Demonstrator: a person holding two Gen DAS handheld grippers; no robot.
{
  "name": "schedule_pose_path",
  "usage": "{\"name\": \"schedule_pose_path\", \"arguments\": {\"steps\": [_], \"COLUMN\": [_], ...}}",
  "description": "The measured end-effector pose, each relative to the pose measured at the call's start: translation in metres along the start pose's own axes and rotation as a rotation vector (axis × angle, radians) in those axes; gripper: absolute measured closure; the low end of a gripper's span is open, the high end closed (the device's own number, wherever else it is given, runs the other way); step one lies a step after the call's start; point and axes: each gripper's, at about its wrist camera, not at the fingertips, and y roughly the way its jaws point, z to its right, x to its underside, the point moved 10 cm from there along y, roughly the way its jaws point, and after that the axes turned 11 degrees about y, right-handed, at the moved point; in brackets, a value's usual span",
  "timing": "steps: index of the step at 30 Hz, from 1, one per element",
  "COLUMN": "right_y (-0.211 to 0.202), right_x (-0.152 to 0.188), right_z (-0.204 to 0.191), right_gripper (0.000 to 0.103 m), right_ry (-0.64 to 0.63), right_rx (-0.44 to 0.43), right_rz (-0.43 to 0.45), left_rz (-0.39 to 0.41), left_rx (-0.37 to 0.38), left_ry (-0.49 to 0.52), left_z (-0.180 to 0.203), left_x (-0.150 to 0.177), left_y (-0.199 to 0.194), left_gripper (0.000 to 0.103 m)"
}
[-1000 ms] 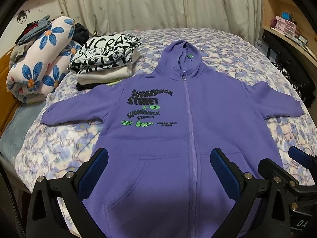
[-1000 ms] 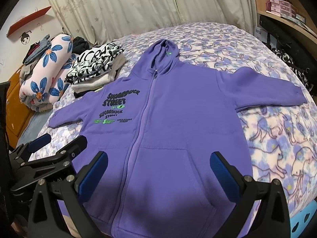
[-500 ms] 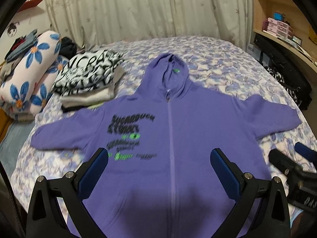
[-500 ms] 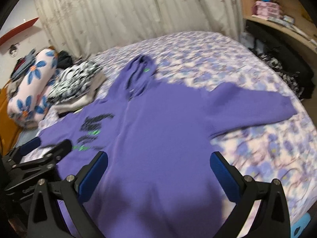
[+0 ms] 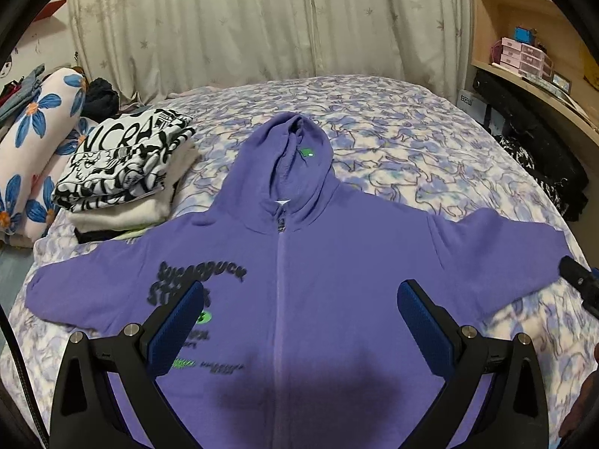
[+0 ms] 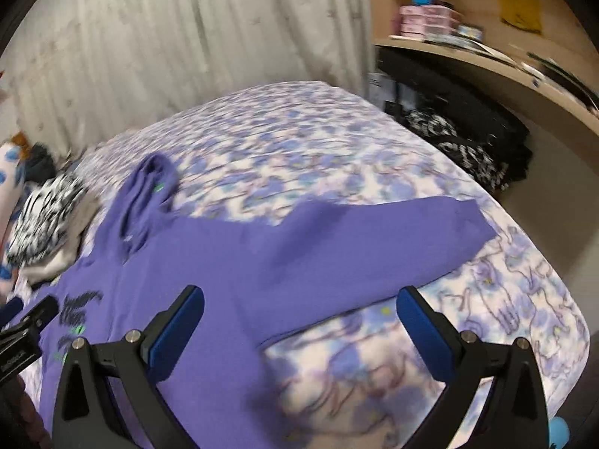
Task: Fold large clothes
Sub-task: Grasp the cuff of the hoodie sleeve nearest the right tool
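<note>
The purple zip-front fleece hoodie (image 5: 337, 262) lies flat, sleeves spread, mid-frame on the floral-print bed (image 5: 430, 142), looking soft, thick and floppy, best pinched at a cuff or shoulder seam; left gripper (image 5: 299, 333) and right gripper (image 6: 299, 333) hover open, empty.

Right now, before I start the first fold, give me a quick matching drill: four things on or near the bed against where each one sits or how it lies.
Things:
1. purple hoodie
2. black-and-white folded top
3. floral rolled bedding
4. pink boxes

Places or states:
A. on the wooden shelf beside the bed
B. at the far left edge, past the folded pile
C. spread flat, zipped, sleeves out to both sides
D. top of a folded pile by the hoodie's sleeve

Pairs: 1-C, 2-D, 3-B, 4-A
</note>
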Motion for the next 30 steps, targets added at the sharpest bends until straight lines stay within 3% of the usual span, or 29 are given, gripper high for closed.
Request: {"name": "schedule_pose_path", "arguments": {"steps": [9,17,22,24,26,28,30], "right_y": [0.069,0.117,0.143,0.151,0.158,0.157,0.141], "right_x": [0.001,0.002,-0.007,-0.012,-0.018,-0.025,-0.041], "right_z": [0.088,0.163,0.184,0.189,0.189,0.187,0.17], "right_gripper": [0.002,0.022,0.03,0.045,0.084,0.091,0.092], "right_ry": [0.243,0.514,0.626,0.635,0.621,0.62,0.552], "right_rx": [0.034,-0.021,-0.048,-0.018,-0.008,-0.022,-0.036], "right_rz": [-0.106,-0.149,-0.152,-0.158,-0.173,-0.166,-0.103], "left_rz": [-0.068,-0.064,-0.045,-0.024,-0.007,0.015,0.018], "left_rx": [-0.041,-0.051,-0.04,-0.034,-0.024,-0.031,-0.044], "left_ry": [0.034,0.089,0.076,0.059,0.058,0.072,0.084], "left_z": [0.032,0.06,0.069,0.068,0.067,0.063,0.059], "left_x": [0.007,0.01,0.004,0.001,-0.001,-0.001,0.001], "left_y": [0.055,0.082,0.088,0.086,0.083,0.078,0.075], "left_gripper": [0.001,0.001,0.001,0.001,0.001,0.001,0.001]}}
